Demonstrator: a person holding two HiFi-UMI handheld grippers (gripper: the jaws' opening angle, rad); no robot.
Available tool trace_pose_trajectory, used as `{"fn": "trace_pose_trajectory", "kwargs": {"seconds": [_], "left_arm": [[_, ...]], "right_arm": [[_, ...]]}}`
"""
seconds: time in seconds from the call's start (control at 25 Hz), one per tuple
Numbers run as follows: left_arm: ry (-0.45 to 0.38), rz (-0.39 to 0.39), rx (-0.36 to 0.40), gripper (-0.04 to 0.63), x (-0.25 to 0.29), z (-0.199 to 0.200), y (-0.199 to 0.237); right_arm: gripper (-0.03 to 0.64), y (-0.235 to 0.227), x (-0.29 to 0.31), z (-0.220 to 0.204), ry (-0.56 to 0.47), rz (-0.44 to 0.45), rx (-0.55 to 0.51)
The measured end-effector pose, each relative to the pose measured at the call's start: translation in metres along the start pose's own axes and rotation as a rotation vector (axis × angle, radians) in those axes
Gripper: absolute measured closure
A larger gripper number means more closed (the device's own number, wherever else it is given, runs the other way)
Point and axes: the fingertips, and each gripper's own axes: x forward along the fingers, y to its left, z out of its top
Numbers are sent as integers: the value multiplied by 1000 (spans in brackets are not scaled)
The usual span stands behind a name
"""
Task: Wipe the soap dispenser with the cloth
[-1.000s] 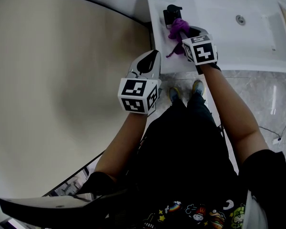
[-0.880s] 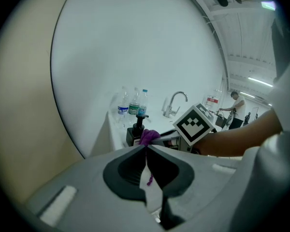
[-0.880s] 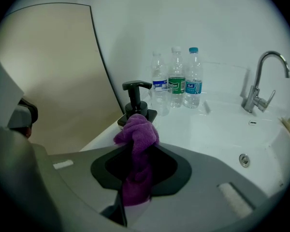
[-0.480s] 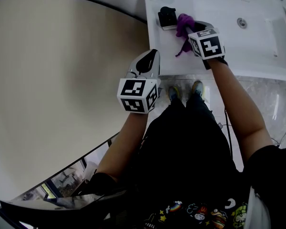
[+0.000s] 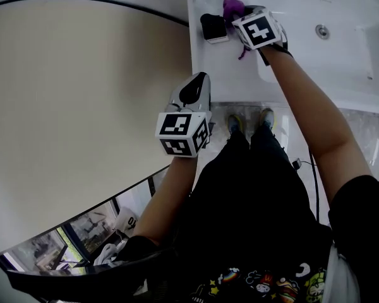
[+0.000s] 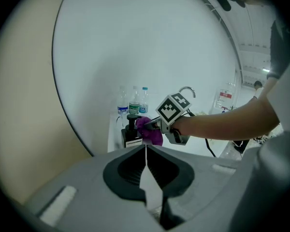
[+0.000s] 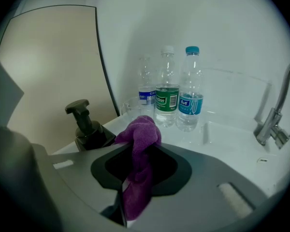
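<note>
Head view: a white counter (image 5: 230, 74) with a sunken basin (image 5: 341, 49) runs across the far side. A beige panel (image 5: 82, 106) fills the left, and grey marble floor (image 5: 366, 137) lies under the person's shoes. The black dispenser (image 5: 213, 27) stands at the counter's far left corner. The right gripper (image 5: 237, 12) is just right of it, holding the purple cloth (image 5: 232, 6) beside the pump. The left gripper (image 5: 201, 79) hangs at the counter's near edge, well apart from the dispenser.

Left gripper view: its jaws (image 6: 146, 151) are closed together with nothing between them. Farther off, the dispenser (image 6: 130, 133) has the cloth (image 6: 151, 132) against its right side. It bears a white label, too small to read.

Right gripper view: the jaws (image 7: 135, 146) are narrowed onto the cloth (image 7: 137, 178), which bunches above them and hangs down. The dispenser (image 7: 87, 127) is just left of the cloth; whether they touch, I cannot tell. Three bottles (image 7: 167, 88) stand by the white wall with a clear cup (image 7: 130, 105) beside them. One label is green and two are blue, the print illegible. A tap (image 7: 275, 110) rises at the right.
</note>
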Motion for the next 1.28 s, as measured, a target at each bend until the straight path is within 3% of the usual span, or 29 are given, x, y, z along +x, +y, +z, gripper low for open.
{"fn": "trace_pose_trajectory", "kwargs": {"seconds": [0.28, 0.6, 1.28], "left_arm": [[-13, 29, -40, 594, 7, -7, -9], [-41, -18, -52, 594, 19, -2, -6], [-41, -274, 2, 594, 15, -6, 67]], "right_arm": [[505, 25, -10, -30, 45, 61, -44], [505, 61, -30, -60, 79, 126, -16], [505, 168, -19, -31, 46, 6, 171]]}}
